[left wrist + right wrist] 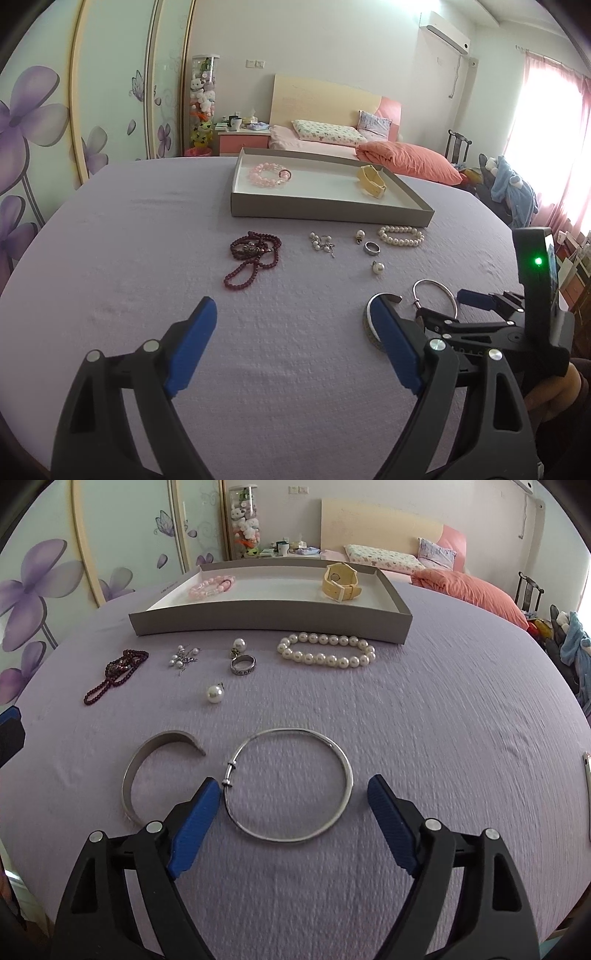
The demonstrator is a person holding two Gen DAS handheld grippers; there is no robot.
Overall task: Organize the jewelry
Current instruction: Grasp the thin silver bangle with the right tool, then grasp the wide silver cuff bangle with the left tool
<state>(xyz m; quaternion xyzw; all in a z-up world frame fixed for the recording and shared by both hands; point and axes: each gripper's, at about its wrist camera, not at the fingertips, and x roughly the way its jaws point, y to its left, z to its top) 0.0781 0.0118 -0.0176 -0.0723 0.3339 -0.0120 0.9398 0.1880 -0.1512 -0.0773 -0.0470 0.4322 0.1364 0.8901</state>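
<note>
Grey tray (273, 622) holds pink bead bracelet (210, 585) and yellow watch (341, 583). Thin silver bangle (291, 782) lies on purple cloth (443, 720) between right gripper (291, 797) fingers, spread wide, not gripping. Left gripper (295, 321) wide, empty.

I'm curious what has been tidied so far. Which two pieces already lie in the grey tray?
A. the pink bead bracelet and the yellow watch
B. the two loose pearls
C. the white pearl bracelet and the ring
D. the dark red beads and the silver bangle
A: the pink bead bracelet and the yellow watch lie inside the tray; everything else is on the purple cloth.
</note>
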